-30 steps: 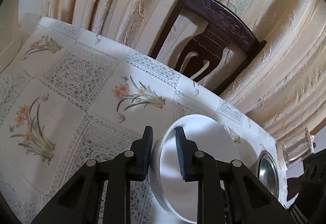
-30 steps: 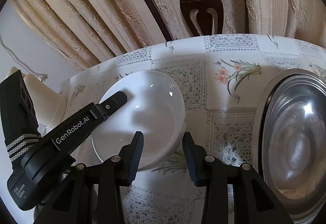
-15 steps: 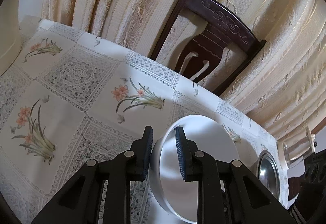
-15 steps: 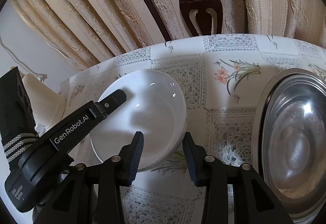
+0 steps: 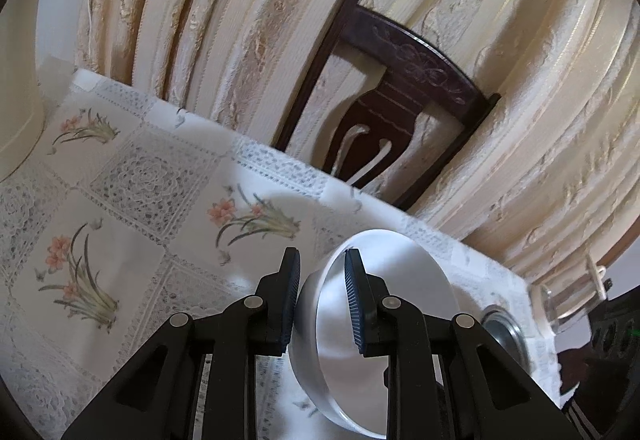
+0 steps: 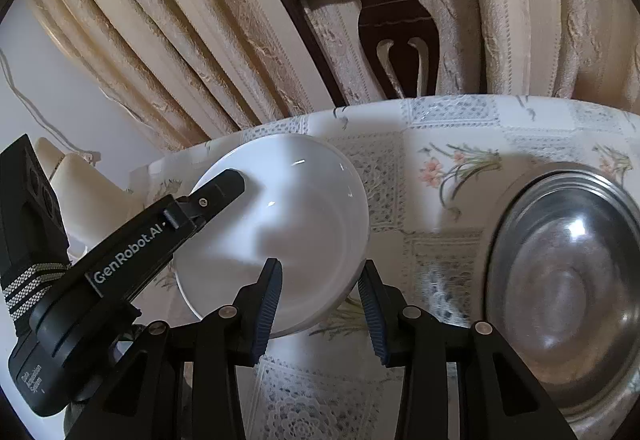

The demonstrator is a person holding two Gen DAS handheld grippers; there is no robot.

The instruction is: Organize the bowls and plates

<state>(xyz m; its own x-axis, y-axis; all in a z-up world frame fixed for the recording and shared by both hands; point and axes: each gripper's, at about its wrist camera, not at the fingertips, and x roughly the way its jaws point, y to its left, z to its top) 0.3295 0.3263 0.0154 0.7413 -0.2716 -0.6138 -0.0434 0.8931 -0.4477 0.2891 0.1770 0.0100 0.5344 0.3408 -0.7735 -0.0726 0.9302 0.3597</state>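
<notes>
— On a lace-and-flower tablecloth (image 5: pixel 132 176), what is gripped by the left gripper (image 5: pixel 322 300)?

— The near rim of a white bowl (image 5: pixel 400 304) is clamped between its two blue ribbed pads: one finger is set outside the wall, the other inside. The jaws are nearly closed, with only the bowl's wall between them. In the right wrist view the same bowl (image 6: pixel 296 224) is seen tilted above the cloth, with the left gripper (image 6: pixel 218 188) hooked over its far left edge.

— And the right gripper (image 6: pixel 320 304)?

— It is held open, its pads well apart. Nothing is caught between them; the near edge of the white bowl is framed in the gap, though whether any pad touches it cannot be told.

— What is seen beyond the bowl?

— A steel bowl (image 6: pixel 560 280) is placed on the cloth just to the right, apart from the white one; in the left wrist view only a slice of it (image 5: pixel 502 332) is shown past the white rim. A cream vessel (image 5: pixel 20 88) is seen at the far left edge of the table. A dark carved wooden chair (image 5: pixel 400 100) is pushed up to the far side of the table, and cream patterned curtains (image 6: pixel 180 32) are hung behind it. A clear glass item (image 5: pixel 568 296) is glimpsed at the right edge, too blurred to be named.
</notes>
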